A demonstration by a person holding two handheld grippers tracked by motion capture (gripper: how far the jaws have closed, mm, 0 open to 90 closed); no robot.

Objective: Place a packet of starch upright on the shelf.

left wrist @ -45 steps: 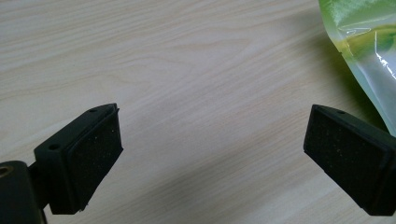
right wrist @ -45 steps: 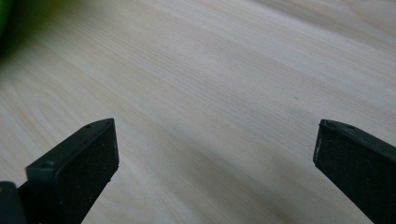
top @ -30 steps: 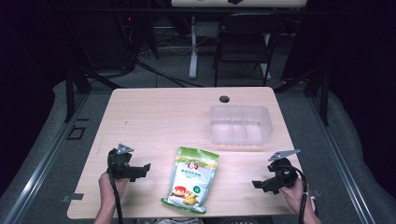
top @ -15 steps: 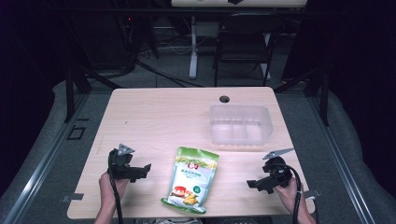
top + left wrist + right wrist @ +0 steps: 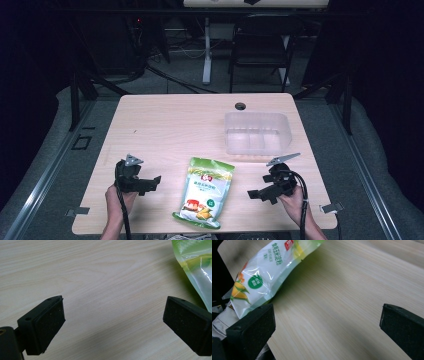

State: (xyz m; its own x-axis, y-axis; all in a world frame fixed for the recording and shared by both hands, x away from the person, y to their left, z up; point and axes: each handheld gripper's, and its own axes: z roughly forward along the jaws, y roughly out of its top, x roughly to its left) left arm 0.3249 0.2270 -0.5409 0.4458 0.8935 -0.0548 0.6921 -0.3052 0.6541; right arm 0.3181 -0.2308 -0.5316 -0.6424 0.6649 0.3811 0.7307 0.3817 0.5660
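The green pouch [image 5: 206, 192] is lying flat near the table's [image 5: 170, 125] near edge, between both grippers. The right gripper [image 5: 256, 194] is pointing toward it, jaws spread and empty; the left gripper [image 5: 156, 181] is waiting likewise released. Better to be pinching a pouch edge low, then lifting toward the far clear tub [image 5: 257, 132].

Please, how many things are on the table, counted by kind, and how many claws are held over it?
Green food pouch: 1
Clear plastic container: 1
Claws: 2, the left claw and the right claw, both open, on either side of the pouch
Total: 4
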